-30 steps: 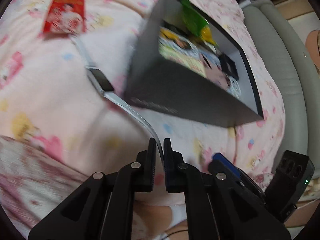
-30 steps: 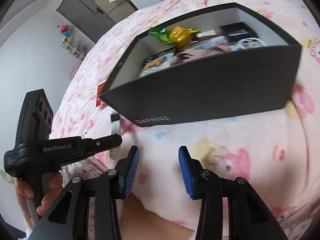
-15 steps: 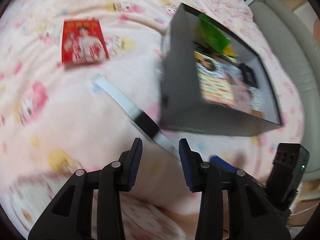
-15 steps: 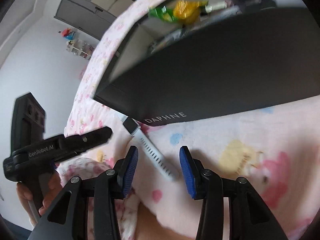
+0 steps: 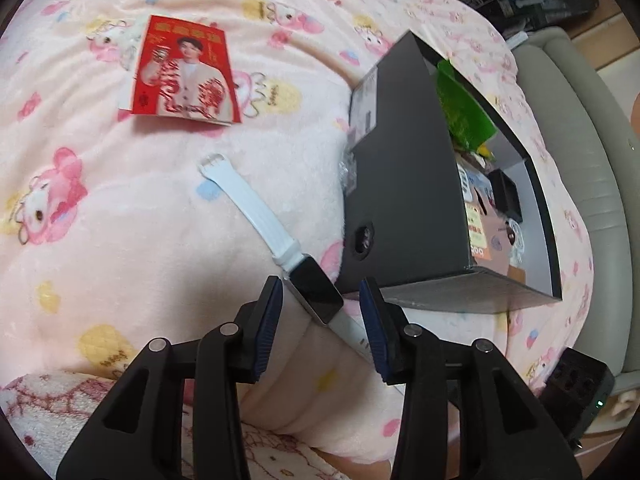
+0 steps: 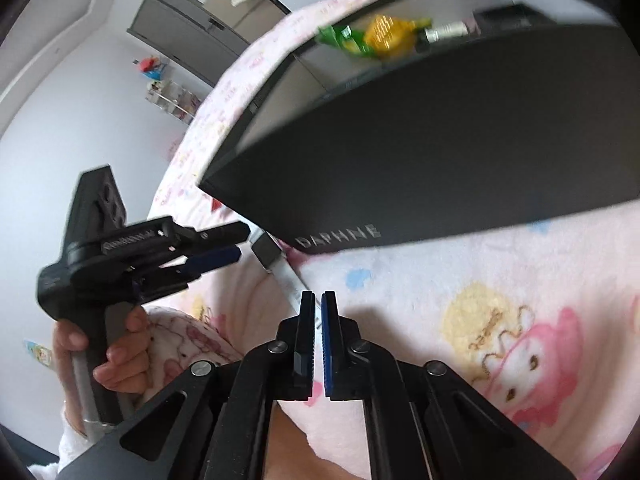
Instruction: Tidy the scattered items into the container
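smartwatch lying flat on the pink blanket, right up against the near corner of the black box. long axis running diagonally: white strap out toward the red card at the far end, other strap end coming back toward the claws. right claw just snapped together on that near strap end, strap pinched between the pads in the right wrist view. left claw just been opening and now standing apart, straddling the watch face without pressing on it. so right hand clearly the one with the grab, left only hovering over the middle. box opening up and to the right of the watch, already stuffed with a green wrapper and other bits. next bit probably lifting by the strap and swinging over the box wall; floppy far strap likely to dangle and snag the rim.
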A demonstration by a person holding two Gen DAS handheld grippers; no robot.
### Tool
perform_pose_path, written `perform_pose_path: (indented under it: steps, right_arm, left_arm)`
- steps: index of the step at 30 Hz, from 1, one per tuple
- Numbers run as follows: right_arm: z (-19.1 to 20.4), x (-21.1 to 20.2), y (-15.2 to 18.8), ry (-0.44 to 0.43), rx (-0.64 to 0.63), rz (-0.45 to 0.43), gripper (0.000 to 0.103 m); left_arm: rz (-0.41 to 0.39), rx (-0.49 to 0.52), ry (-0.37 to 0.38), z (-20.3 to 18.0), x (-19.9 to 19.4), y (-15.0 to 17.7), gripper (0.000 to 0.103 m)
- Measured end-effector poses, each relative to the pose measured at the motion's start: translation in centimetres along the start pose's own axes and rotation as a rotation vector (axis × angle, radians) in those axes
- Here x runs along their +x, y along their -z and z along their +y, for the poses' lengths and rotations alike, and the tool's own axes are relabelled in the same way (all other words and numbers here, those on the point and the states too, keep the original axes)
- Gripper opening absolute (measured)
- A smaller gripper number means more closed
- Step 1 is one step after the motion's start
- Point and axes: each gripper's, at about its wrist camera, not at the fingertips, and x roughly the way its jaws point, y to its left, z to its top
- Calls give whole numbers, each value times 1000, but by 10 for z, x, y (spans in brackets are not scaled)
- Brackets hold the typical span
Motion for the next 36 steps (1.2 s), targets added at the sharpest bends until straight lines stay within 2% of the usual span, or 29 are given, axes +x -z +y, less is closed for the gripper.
perform_pose_path:
  steps: [3,5,6,10,11,12,13,14,15,19,23,27,29,32,34,36]
  right_arm:
    - [1,-10,3,34,-24,-13,2]
    - [-1,-10,5,49,-22,13,2]
    - [-2,-7,5,56,-19,35,6]
    - [-9,17,5,84,-5,116,30]
    - [-9,24,5,68,-1,118,31]
    - [-7,26,5,59,-5,112,31]
    - [-7,27,4,56,-15,104,26]
    - [-4,27,3,65,-33,97,19]
    - [-2,27,3,85,-54,88,7]
    - [-3,16,3,88,-63,65,2]
    - [-8,-4,1,180,-81,11,2]
    - [-27,-23,-11,295,-37,-41,4]
    - [-32,-28,-12,259,39,-76,5]
    - [-35,-31,-13,217,120,-112,13]
    - [-45,-34,-14,202,176,-127,27]
    - [-55,-29,-11,203,246,-128,31]
  left_arm:
    - [-16,2,0,0,-5,5,41]
    - [-21,2,-9,-3,-4,6,41]
    - [-20,-1,-17,-2,-4,6,42]
    - [3,-15,-26,-1,3,4,42]
    - [7,-16,-25,0,4,4,42]
    - [9,-17,-24,0,6,4,42]
    - [11,-20,-23,1,7,4,42]
    - [13,-24,-20,1,7,4,43]
    - [14,-29,-15,2,7,4,43]
    - [-2,-54,-3,6,3,5,43]
    - [-14,-58,-2,6,0,5,43]
    - [-7,-44,-21,1,4,4,43]
    - [-4,-46,-34,1,6,4,43]
    - [5,-64,-71,4,11,2,43]
    - [8,-85,-78,8,15,-1,43]
    - [6,-120,-62,13,18,-7,43]
